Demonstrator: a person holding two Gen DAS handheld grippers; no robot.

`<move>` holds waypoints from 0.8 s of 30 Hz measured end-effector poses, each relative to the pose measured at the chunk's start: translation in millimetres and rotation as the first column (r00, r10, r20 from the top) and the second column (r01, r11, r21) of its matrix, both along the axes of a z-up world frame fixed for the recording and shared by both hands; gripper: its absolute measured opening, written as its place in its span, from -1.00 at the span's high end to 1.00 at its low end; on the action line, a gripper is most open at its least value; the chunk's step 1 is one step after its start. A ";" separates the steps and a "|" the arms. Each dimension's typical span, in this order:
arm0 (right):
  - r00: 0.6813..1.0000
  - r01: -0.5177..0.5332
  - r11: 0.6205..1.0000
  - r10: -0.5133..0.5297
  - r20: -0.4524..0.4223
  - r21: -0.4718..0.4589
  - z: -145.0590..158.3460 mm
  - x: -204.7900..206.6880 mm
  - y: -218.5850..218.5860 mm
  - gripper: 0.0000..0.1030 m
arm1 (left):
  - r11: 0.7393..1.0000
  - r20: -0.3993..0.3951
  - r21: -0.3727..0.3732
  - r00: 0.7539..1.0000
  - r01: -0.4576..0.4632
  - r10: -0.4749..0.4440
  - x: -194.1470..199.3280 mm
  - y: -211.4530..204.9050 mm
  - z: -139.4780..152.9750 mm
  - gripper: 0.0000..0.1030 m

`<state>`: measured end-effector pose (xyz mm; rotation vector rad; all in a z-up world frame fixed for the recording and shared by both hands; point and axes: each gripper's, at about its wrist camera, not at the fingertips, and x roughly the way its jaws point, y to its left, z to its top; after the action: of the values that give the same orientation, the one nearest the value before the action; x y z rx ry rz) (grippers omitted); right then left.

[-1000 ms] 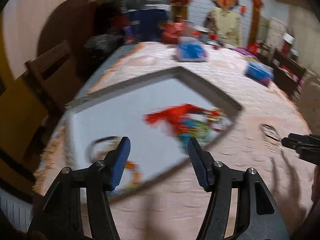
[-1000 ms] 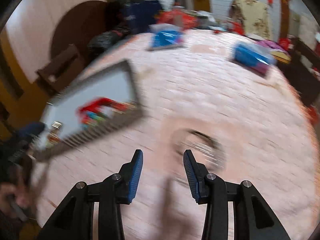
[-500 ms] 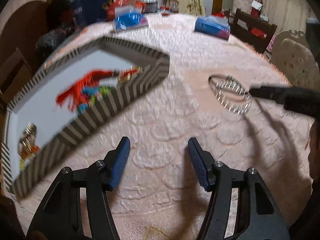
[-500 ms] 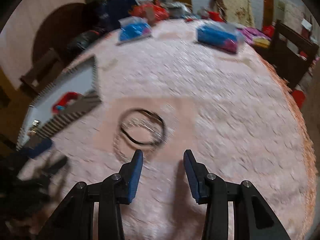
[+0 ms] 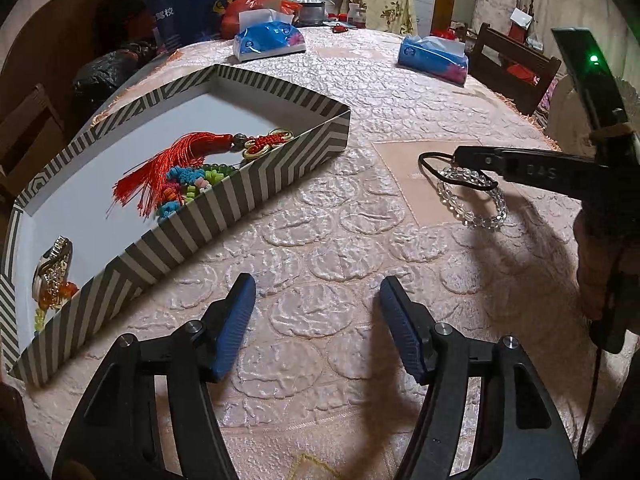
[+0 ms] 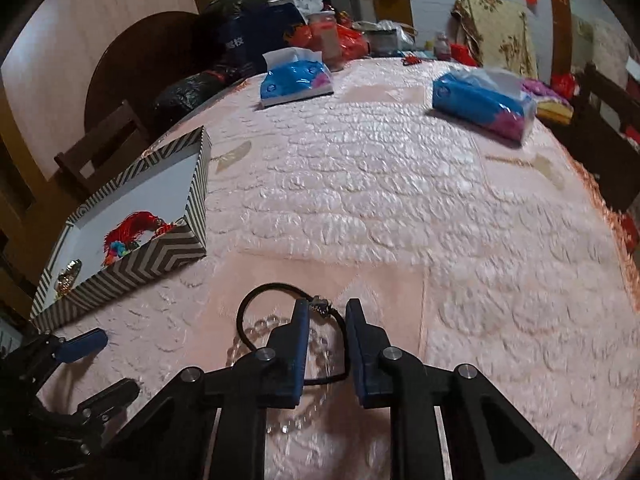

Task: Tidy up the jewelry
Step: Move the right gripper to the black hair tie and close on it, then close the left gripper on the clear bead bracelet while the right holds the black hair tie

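Tabletop (image 6: 400, 200), one, pink quilted cover. Striped box (image 5: 240, 196), one, at the left tool's ten o'clock, holding a red tassel (image 5: 168, 164). Tissue packs, two (image 6: 296, 80) (image 6: 480, 104). Left tool (image 5: 316, 320), spread, nothing between. Right tool (image 6: 326, 312), closing, pads not yet pressing; black cord bracelet (image 6: 256, 300) and clear bead bracelet (image 5: 472, 204) lie between and beneath it.

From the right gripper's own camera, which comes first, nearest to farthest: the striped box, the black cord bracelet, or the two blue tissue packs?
1. Black cord bracelet, lying between the closing fingers of the right gripper.
2. Striped box, off to the left.
3. The two tissue packs, left and right, at the far end; too close to rank.
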<state>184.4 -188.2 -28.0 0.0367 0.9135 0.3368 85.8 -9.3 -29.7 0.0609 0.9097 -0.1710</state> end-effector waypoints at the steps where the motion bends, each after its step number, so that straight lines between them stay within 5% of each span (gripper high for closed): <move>1: 1.000 -0.003 1.000 0.003 0.001 -0.007 -1.5 2.1 1.3 0.66 | 1.000 0.000 0.000 1.000 0.000 0.000 0.0 -0.2 0.1 -0.26; 8: 1.000 -0.019 0.997 0.021 0.014 -0.075 -4.9 7.1 9.4 0.67 | 1.000 0.000 0.001 1.000 0.000 0.000 -0.2 -0.2 0.2 -0.26; 10: 1.000 -0.006 0.994 0.008 0.017 -0.107 -4.9 7.6 10.2 0.93 | 1.000 0.000 0.001 1.000 0.000 0.000 -0.2 0.1 0.2 -0.26; 14: 0.998 0.063 0.993 -0.064 -0.008 -0.096 -1.9 5.9 -6.3 0.95 | 1.000 0.000 0.003 1.000 0.011 -0.011 0.6 -1.5 -0.3 -0.26; 24: 0.949 0.218 0.968 -0.240 -0.204 -0.127 5.5 -42.9 -62.6 0.95 | 0.980 -0.003 -0.051 0.981 0.195 -0.195 35.4 -61.7 17.2 -0.26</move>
<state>141.4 -250.7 -22.4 0.0859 1.1311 0.0683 121.2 -71.0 -12.5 0.1025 0.9066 -0.3768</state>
